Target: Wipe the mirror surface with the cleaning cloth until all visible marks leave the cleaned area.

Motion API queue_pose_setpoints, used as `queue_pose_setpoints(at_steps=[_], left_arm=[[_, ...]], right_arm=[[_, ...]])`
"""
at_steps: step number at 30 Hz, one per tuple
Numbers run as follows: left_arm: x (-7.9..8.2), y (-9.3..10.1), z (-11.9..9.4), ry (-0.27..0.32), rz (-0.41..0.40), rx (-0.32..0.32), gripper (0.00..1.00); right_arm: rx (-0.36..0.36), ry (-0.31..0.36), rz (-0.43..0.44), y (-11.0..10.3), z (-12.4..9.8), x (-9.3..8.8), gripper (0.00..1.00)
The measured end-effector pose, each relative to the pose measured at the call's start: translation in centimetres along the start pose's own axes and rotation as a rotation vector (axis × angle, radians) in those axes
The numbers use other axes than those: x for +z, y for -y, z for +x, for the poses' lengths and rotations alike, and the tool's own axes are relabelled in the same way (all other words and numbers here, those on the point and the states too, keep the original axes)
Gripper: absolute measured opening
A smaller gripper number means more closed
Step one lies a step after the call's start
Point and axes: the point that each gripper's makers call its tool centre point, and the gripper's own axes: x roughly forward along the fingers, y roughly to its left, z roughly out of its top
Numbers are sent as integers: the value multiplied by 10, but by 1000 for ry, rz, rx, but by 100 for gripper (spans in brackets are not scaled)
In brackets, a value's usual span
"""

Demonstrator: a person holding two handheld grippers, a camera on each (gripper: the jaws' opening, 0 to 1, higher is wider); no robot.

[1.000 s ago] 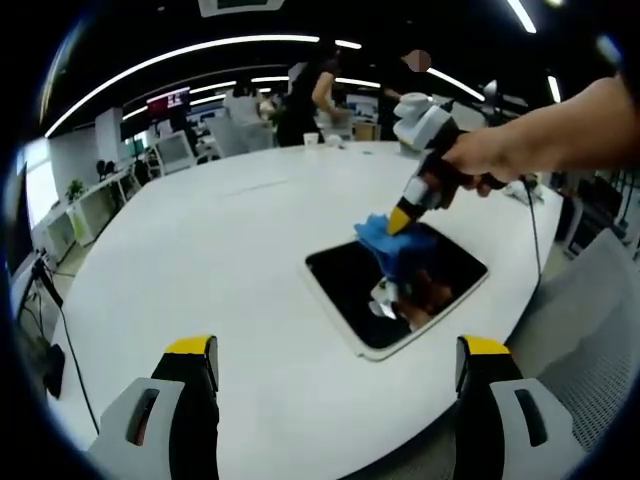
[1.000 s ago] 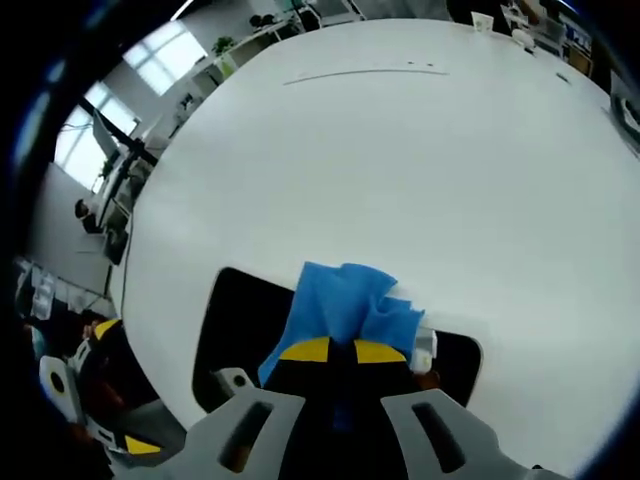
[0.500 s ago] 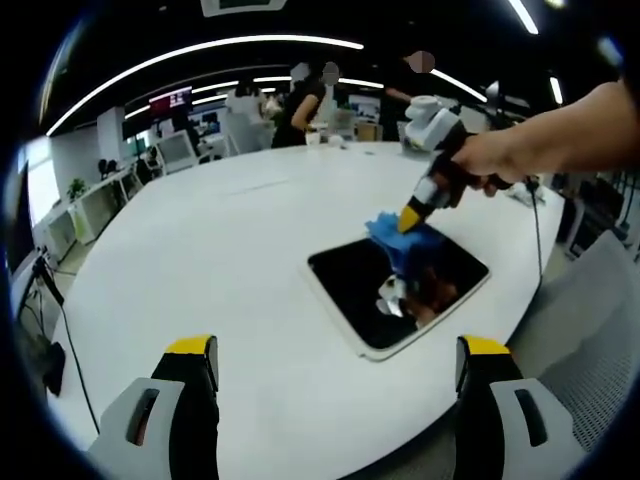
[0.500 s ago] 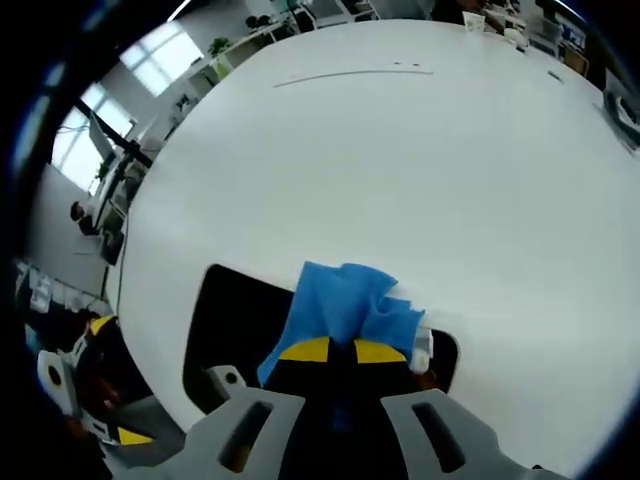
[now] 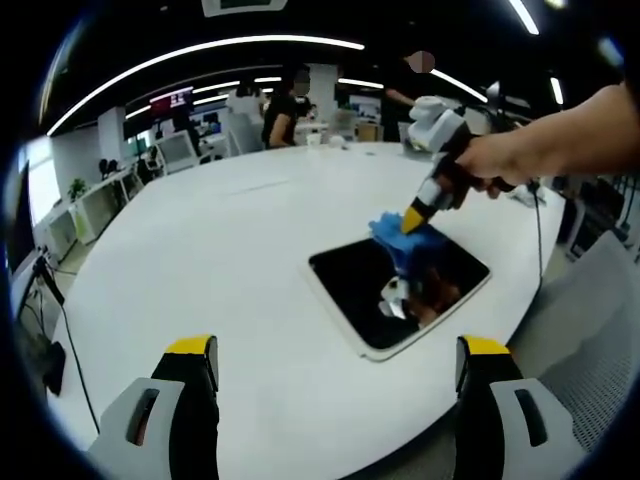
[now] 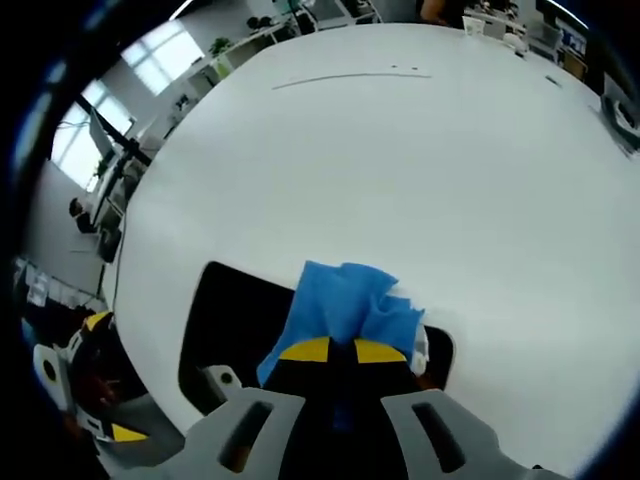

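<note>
A broad white round surface (image 5: 200, 260) filled the middle of an open office. Long curved light strips (image 5: 200, 48) ran across a dark ceiling. Desks with monitors (image 5: 170, 150) and a red-lit screen (image 5: 168, 100) stood along the far side, where people stood. A potted plant (image 5: 75, 188) sat near bright windows (image 6: 160, 55). A cable (image 5: 70, 350) trailed off the surface's edge. A grey mesh chair (image 5: 600, 320) stood nearby.

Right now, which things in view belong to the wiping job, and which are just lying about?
Job:
- mirror
- blue cleaning cloth, clamped in the right hand-held gripper
- left hand-held gripper, open, held back

Lying about:
- white table
- paper cup at its far edge
- dangling cable
</note>
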Motion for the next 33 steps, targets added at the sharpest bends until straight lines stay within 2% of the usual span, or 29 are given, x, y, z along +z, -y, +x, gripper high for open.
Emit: queue_pose_setpoints(at_steps=[13,24,28,33], left_arm=[[1,0,0,3,-1,-1,99],[1,0,0,3,2,-1,99],[0,0,1,-2,-20,-4,99],[11,6,-1,26,-24,-28,99]], right_arm=[[-9,6,3,-2,-4,-11,1],[4,6,4,-7,-11,-32,1],[15,5,15,-8,-13,-40,1],[18,6,10,-11,-16,-48,1]])
